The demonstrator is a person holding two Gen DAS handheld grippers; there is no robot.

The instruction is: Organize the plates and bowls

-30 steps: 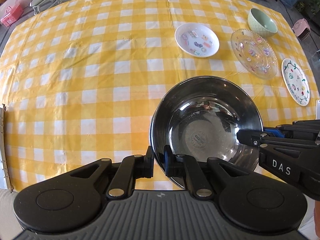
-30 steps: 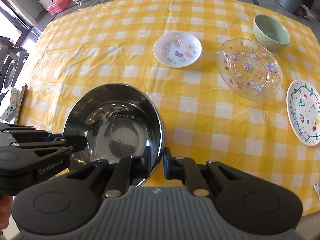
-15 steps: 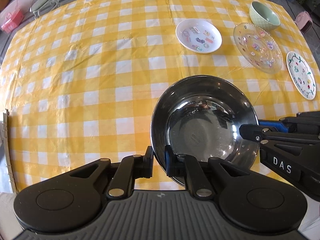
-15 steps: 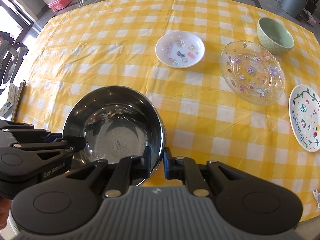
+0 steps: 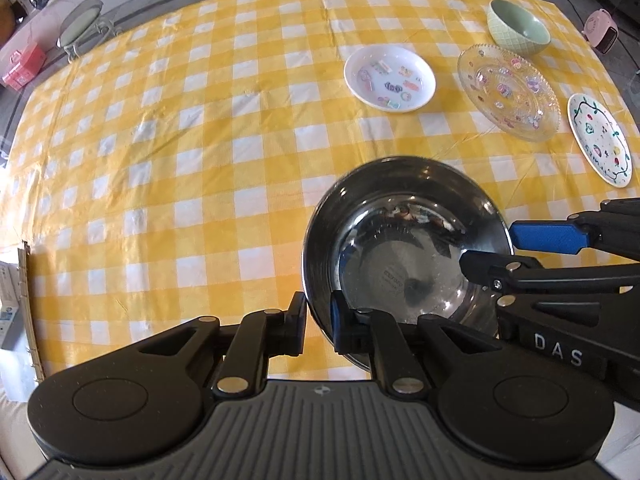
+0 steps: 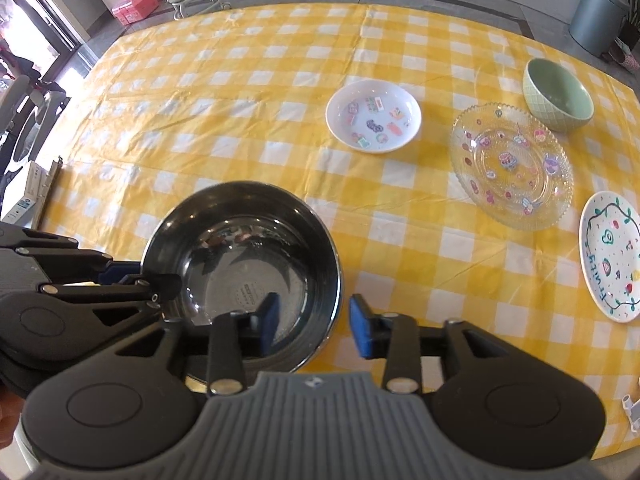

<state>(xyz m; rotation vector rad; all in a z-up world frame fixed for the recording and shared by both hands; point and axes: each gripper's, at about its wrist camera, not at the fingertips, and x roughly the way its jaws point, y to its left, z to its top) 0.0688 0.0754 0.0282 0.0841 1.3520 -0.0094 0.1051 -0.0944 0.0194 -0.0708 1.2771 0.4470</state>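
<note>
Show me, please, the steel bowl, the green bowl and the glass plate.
steel bowl (image 6: 248, 276), right wrist view, inner bottom.
green bowl (image 6: 560, 92), right wrist view, inside wall.
glass plate (image 5: 506, 92), left wrist view, centre.

A yellow-and-white checked tablecloth (image 5: 180, 140) spreads ahead of the left tongs (image 5: 318, 312) and to both sides of them. Beyond its far left corner stands a round grey-green cushioned stool with pale metal legs (image 5: 80, 26), and a pink rectangular box (image 5: 22, 64) sits on the floor further left. Past the far right corner is a small pink heater-like appliance (image 5: 604, 32). Seen from the right tongs (image 6: 314, 320), a grey cylindrical bin (image 6: 598, 8) stands far ahead to the right, off the cloth. A white carton with blue print (image 6: 30, 196) lies to their left.
</note>
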